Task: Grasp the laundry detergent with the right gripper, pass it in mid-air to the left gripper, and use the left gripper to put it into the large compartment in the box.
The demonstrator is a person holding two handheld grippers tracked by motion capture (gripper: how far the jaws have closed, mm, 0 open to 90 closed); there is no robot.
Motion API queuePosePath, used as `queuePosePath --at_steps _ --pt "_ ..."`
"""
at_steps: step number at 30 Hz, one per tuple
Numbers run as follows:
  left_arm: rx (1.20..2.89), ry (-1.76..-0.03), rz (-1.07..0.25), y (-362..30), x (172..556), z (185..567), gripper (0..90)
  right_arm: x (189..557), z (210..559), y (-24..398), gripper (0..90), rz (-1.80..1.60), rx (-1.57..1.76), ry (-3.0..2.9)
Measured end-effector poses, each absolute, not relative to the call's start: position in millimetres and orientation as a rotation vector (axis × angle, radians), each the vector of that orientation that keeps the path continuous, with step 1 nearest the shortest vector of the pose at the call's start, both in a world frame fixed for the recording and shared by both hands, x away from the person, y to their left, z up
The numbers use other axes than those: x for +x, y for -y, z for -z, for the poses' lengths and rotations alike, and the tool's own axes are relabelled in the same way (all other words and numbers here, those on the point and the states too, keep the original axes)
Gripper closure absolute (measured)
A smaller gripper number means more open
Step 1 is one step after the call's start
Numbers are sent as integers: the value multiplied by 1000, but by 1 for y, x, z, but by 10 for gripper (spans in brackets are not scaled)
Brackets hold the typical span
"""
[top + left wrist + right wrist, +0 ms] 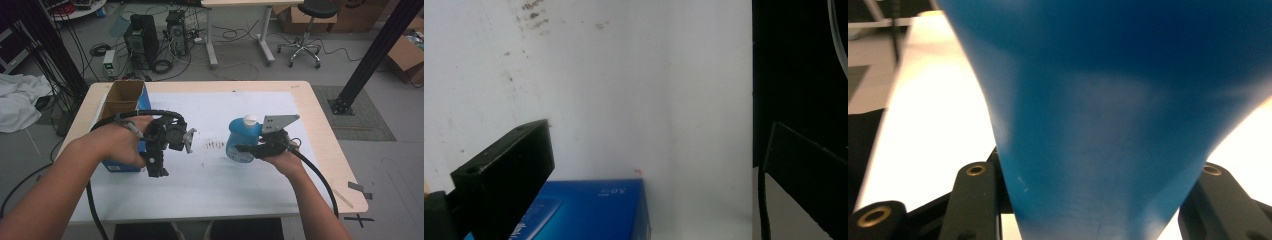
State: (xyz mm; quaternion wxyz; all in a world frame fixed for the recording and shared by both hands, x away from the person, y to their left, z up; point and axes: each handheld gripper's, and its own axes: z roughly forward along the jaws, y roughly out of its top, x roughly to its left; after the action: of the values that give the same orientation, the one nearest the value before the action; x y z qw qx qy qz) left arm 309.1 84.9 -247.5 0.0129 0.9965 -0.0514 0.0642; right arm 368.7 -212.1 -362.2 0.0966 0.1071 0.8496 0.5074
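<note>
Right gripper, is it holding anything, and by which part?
Yes. The right gripper is shut on the blue bottle, its jaws clamping the bottle's body on both sides, below the white cap.

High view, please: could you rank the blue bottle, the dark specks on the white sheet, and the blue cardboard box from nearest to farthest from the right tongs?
1. Blue bottle: gripped in the right tongs.
2. Dark specks: mid-sheet, just left of the bottle.
3. Blue cardboard box: far left, behind the left hand.
</note>
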Motion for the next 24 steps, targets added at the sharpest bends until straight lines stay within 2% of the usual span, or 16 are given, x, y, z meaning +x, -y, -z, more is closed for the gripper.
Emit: queuePosePath --at_steps 6,11,24 --pt "3099 168 -188 -80 312 243 3 361 348 206 473 -1513 178 -2564" --pt "3094 167 -169 -73 316 237 1 349 340 185 474 -1515 35 -2596" --pt "3102 155 -129 -64 317 237 1 339 352 138 469 -1543 -83 -2664"
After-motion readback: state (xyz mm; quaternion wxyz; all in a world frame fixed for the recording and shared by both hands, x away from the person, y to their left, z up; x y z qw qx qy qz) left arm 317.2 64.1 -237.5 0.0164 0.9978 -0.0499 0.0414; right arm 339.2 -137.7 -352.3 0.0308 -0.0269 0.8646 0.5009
